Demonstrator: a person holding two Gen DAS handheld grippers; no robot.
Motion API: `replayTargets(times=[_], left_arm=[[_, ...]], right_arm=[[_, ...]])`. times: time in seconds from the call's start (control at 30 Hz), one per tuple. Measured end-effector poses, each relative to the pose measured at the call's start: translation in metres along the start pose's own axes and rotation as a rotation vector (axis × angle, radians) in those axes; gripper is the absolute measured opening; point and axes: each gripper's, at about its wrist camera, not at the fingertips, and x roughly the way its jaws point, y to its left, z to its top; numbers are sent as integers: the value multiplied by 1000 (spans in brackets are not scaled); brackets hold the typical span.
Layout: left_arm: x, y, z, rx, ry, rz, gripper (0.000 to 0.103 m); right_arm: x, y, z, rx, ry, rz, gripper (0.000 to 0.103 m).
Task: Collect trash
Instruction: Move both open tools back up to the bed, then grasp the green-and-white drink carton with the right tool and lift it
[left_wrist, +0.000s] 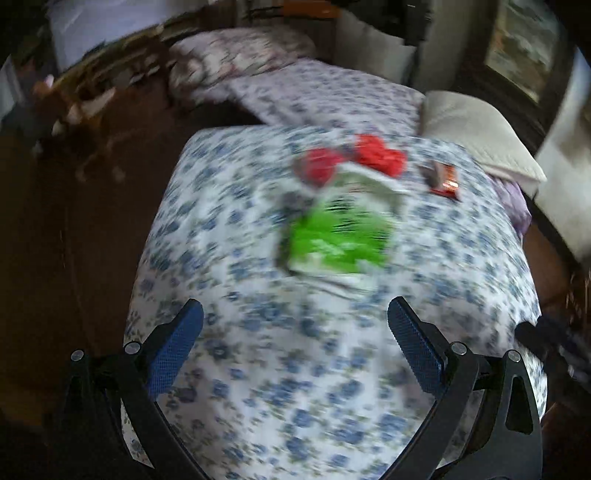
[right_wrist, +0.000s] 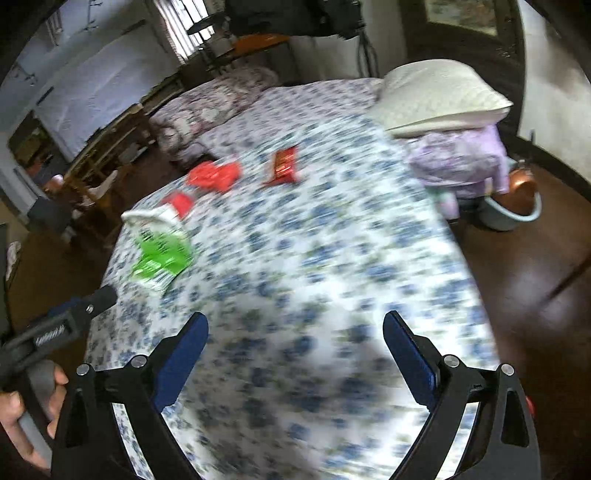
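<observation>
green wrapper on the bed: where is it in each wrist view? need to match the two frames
Left wrist: the green wrapper lies near the middle of the picture, on the floral bedsheet, ahead of the open left claw.
Right wrist: the green wrapper lies at the left, by the bed's left edge.
Shared landmark: the white pillow, upper right in both views.

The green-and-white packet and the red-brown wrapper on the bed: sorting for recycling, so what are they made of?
Green-and-white packet: probably thin plastic film, since it lies crumpled with printed colour; blur leaves it open. Red-brown wrapper: likely metallised foil-plastic, since it shows shiny glints.
</observation>
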Motion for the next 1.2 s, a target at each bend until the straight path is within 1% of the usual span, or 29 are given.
replayTargets(times=[0.1, 0.17, 0.23, 0.3, 0.37, 0.43, 0.5, 0.6, 0.73, 0.87, 0.93, 1.07, 1.1, 1.17, 1.2], left_arm=[[8, 11, 1, -1, 21, 26, 96], [12, 20, 3, -22, 31, 26, 96], [15, 27, 3, -60, 42, 22, 96], [16, 35, 4, -112, 46, 15, 96], [17, 43, 3, -150, 50, 9, 96], [19, 46, 2, -152, 54, 16, 96], [22, 46, 3, -146, 56, 29, 96], [27, 47, 4, -145, 68, 26, 96], [33, 50, 5, -154, 74, 38, 96], [33, 59, 7, -189, 77, 16, 96], [31, 64, 8, -204, 68, 20, 96], [29, 80, 11, -251, 54, 30, 96], [29, 83, 12, -263, 56, 28, 96], [32, 91, 12, -288, 66, 22, 96], [33, 93, 12, -298, 69, 24, 96]], right_arm=[[-2, 13, -5, -57, -34, -36, 94], [-1, 18, -1, -63, -41, -28, 94], [4, 22, 2, -65, -31, -22, 94], [15, 32, 11, -85, -19, 1, 94], [25, 44, 19, -108, -34, 33, 94], [39, 61, 25, -149, -25, 75, 94], [55, 80, 31, -211, 4, 135, 93], [72, 98, 38, -252, 21, 129, 93], [87, 104, 51, -217, 32, 151, 93], [101, 107, 61, -189, 41, 186, 91], [109, 114, 65, -199, 54, 206, 85], [121, 123, 70, -204, 62, 226, 79], [123, 125, 72, -195, 67, 245, 74], [126, 126, 73, -191, 81, 277, 58], [127, 127, 73, -200, 96, 283, 37]])
